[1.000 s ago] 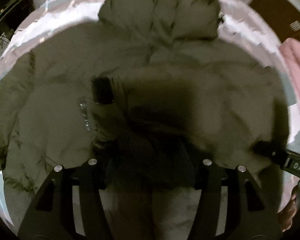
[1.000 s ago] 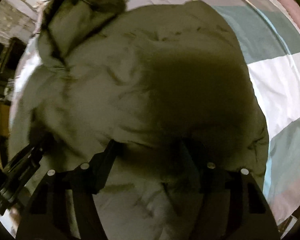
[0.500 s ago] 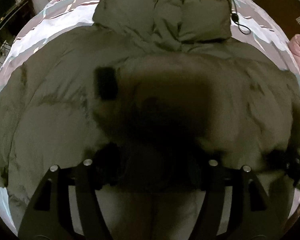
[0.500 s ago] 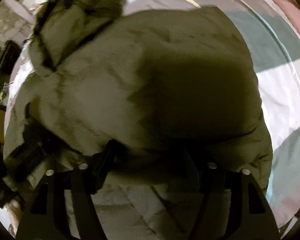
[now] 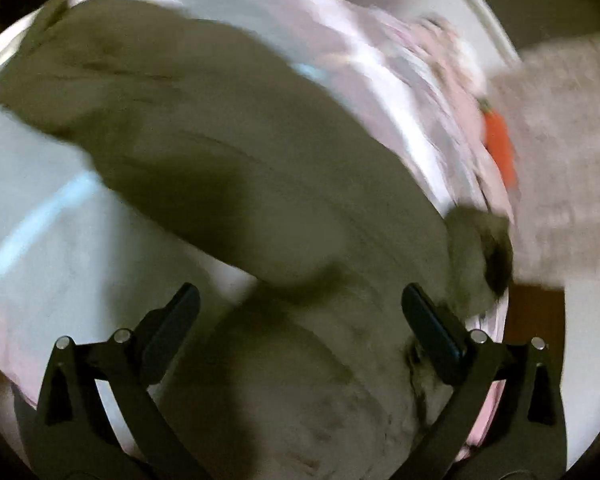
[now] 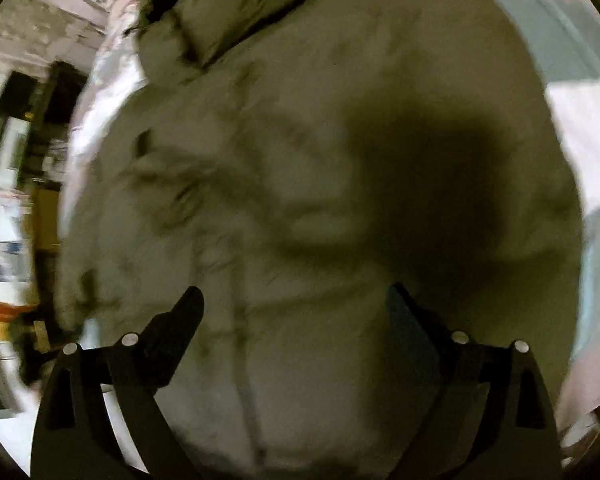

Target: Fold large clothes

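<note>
A large olive-green puffer jacket (image 6: 284, 184) lies spread on a bed and fills the right wrist view, its hood (image 6: 228, 12) at the top. In the left wrist view the jacket (image 5: 260, 152) runs across the frame, with a dark fur-trimmed edge (image 5: 488, 248) at the right. My left gripper (image 5: 300, 308) is open just above the jacket, with nothing between its fingers. My right gripper (image 6: 292, 304) is open over the jacket's lower part, also empty. Both views are blurred by motion.
The bed has a patchwork cover of white, pale pink and teal (image 5: 44, 208). A pink blanket with an orange tag (image 5: 498, 140) lies at the bed's right side. Dark furniture and shelves (image 6: 24, 152) stand beyond the bed's left edge.
Both grippers have let go of the jacket's folded hem and now stand open. The left gripper has swung sharply to the right, toward the jacket's side. The right has shifted a little.
</note>
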Available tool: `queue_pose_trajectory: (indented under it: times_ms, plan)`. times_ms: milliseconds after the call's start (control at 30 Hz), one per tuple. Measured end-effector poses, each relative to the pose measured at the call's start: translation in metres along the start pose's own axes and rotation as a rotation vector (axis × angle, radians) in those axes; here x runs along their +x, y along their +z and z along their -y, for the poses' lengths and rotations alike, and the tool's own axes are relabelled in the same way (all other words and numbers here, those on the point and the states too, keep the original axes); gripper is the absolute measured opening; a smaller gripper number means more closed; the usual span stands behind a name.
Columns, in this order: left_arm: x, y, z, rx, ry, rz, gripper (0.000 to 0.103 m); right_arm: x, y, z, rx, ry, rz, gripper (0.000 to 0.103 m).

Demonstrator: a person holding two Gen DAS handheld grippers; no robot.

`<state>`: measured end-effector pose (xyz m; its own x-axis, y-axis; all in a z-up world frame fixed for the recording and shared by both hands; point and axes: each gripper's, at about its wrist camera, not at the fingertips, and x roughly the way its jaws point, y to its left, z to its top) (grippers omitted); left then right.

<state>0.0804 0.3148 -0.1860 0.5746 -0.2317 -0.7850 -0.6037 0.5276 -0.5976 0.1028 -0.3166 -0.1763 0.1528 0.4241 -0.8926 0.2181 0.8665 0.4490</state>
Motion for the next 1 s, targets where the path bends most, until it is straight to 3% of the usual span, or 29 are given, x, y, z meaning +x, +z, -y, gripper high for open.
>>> queue_pose_trajectory:
  times_ms: [67,167,233,267,300,367,400,500,567,667,767,867,967,1000]
  plan:
    - [0.003,0.020,-0.025,-0.060,0.048,0.020,0.101,0.004,-0.004,-0.011,-0.034,0.006,-0.005,0.093]
    - [0.014,0.039,-0.043,-0.097,0.106,0.054,0.101,0.015,0.000,-0.016,-0.076,-0.056,-0.001,0.093]
    - [0.021,0.051,-0.046,-0.094,0.125,0.062,0.095,0.020,0.000,-0.009,-0.055,-0.069,-0.008,0.093]
    - [0.026,0.057,-0.045,-0.098,0.116,0.057,0.073,0.023,0.002,-0.004,-0.036,-0.065,-0.016,0.093]
    - [0.029,0.060,-0.043,-0.103,0.104,0.051,0.036,0.025,0.003,0.003,-0.018,-0.059,-0.023,0.093]
    - [0.025,0.065,-0.035,-0.096,0.081,0.084,0.010,0.018,0.000,0.009,0.003,-0.054,-0.023,0.093]
    - [0.018,0.066,-0.030,-0.084,0.079,0.125,0.007,0.016,-0.002,0.010,0.002,-0.059,-0.020,0.093]
    - [-0.008,0.053,0.014,0.014,0.061,0.250,0.006,0.012,-0.006,0.012,-0.027,-0.082,-0.009,0.093]
    - [-0.026,0.031,0.063,0.182,0.048,0.302,0.006,0.013,-0.006,0.009,-0.037,-0.089,-0.009,0.093]
    - [-0.032,-0.021,0.145,0.480,-0.014,0.292,0.006,0.014,-0.005,0.008,-0.033,-0.077,-0.015,0.093]
    - [-0.011,-0.089,0.210,0.752,-0.061,0.186,0.007,0.010,-0.004,0.009,-0.028,-0.082,-0.002,0.093]
    - [0.032,-0.176,0.244,1.010,-0.060,-0.017,0.011,0.005,-0.002,0.016,-0.008,-0.091,0.018,0.093]
    - [0.075,-0.248,0.246,1.214,0.045,-0.148,0.023,-0.002,0.000,0.028,0.023,-0.114,0.047,0.093]
    - [0.084,-0.263,0.242,1.233,0.070,-0.176,0.028,-0.005,0.001,0.034,0.042,-0.115,0.062,0.093]
